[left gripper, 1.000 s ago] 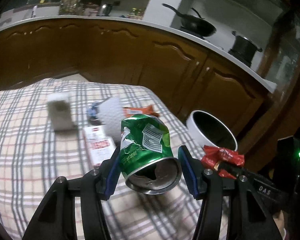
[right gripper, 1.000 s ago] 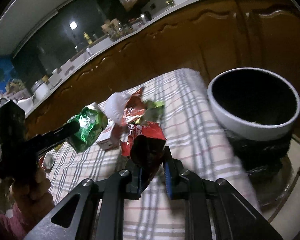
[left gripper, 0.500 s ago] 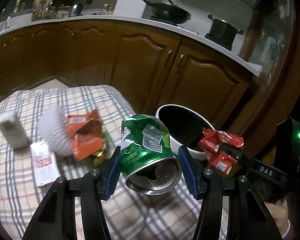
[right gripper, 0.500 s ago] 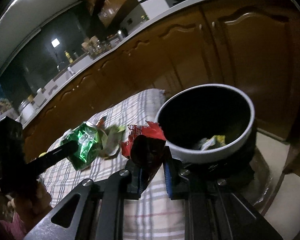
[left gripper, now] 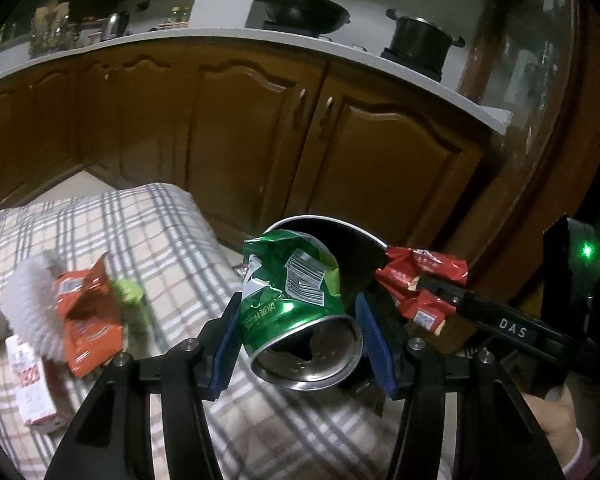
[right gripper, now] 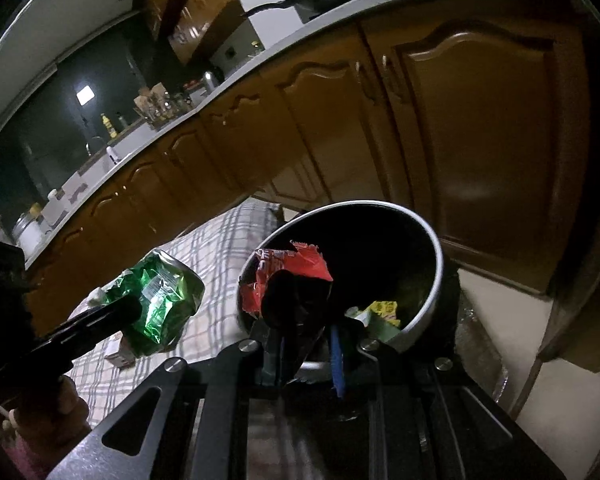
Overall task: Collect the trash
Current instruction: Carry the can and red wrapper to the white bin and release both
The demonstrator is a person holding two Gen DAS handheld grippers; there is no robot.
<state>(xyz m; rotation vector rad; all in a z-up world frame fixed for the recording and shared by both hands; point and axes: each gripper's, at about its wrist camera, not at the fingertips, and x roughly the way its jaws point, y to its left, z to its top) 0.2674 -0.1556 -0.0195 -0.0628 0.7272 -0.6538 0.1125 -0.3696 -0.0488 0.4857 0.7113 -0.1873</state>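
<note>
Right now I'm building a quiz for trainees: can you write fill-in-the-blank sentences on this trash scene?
1. The left gripper holds a crushed ____ can.
2. The right gripper holds a ____ wrapper.
3. The wrapper hangs over the open ____.
4. On the counter, a wok sits beside a black ____.

Missing: green; red; bin; pot

R gripper point(right gripper: 306, 340) at bin w/ wrapper.
Jaws clamped on crumpled red wrapper point(right gripper: 288, 276), held over rim of dark round bin point(right gripper: 432, 280); yellow/green scraps point(right gripper: 382, 312) inside. Left: crushed green can point(right gripper: 158, 300) in other gripper point(right gripper: 100, 320), above plaid cloth point(right gripper: 216, 252). Wood cabinets point(right gripper: 480, 140) behind.
</note>
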